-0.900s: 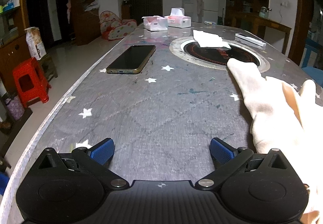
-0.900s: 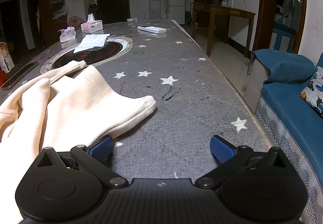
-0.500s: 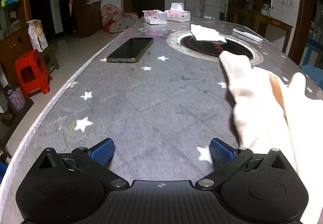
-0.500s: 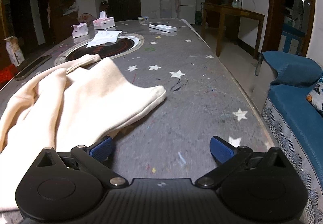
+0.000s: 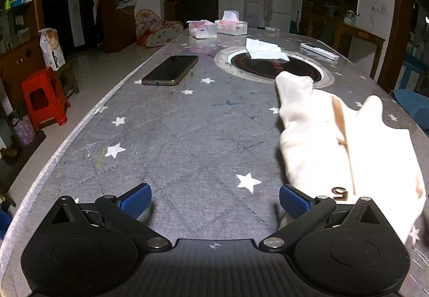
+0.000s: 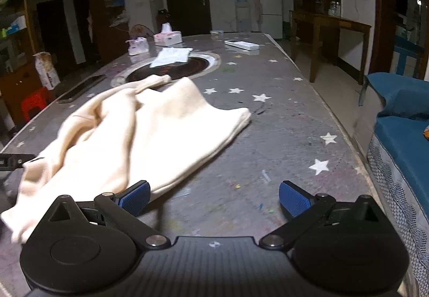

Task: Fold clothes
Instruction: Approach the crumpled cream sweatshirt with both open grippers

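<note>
A cream garment (image 6: 139, 130) lies crumpled on the grey star-patterned table (image 6: 281, 136). In the left wrist view the same garment (image 5: 343, 141) fills the right side, a dark printed mark near its near edge. My left gripper (image 5: 214, 200) stands open above bare table, its right pad close beside the cloth's near edge. My right gripper (image 6: 213, 199) is open too, with its left pad just in front of the garment's hem and nothing between the pads. At the left edge of the right wrist view a dark piece of the other gripper (image 6: 13, 160) shows.
A phone (image 5: 171, 69) lies at the table's left side. Beyond are a round inset hotplate (image 5: 273, 66) with a white tissue (image 5: 264, 49), two tissue boxes (image 5: 230, 26) and a remote (image 5: 319, 51). A red stool (image 5: 44, 97) stands left of the table, a blue sofa (image 6: 402, 130) right.
Both grippers have pulled back toward the near end of the table, so more of the garment shows. The garment itself lies as before and both stay open.
</note>
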### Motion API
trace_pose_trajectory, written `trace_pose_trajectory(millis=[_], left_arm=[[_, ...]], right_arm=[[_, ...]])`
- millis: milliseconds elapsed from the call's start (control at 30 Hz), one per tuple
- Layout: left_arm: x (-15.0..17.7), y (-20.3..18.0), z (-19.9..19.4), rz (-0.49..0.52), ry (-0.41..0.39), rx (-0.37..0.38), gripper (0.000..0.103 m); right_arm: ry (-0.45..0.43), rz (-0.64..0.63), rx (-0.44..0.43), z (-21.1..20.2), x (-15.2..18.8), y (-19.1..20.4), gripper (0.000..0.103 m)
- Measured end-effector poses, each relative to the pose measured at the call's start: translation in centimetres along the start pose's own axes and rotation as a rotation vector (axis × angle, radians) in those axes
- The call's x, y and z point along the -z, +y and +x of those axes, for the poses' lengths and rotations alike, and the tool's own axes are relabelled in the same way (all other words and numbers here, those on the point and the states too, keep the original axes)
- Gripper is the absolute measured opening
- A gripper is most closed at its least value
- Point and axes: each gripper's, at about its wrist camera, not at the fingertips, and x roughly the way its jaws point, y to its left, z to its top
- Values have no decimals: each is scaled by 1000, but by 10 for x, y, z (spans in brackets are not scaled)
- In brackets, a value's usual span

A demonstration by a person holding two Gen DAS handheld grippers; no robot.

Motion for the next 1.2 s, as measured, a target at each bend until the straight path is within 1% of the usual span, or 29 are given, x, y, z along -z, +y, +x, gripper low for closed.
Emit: trace_pose_trajectory(millis=[533, 767, 1200], left_arm=[[6, -17, -34, 37, -33, 33, 103], [11, -27, -39, 58, -31, 56, 103], [18, -43, -52, 93, -42, 90, 103]], right_arm=[[-36, -62, -115, -35, 11, 39, 103], [-40, -86, -138, -40, 15, 51, 103], [-42, -97, -161, -46, 22, 62, 103]])
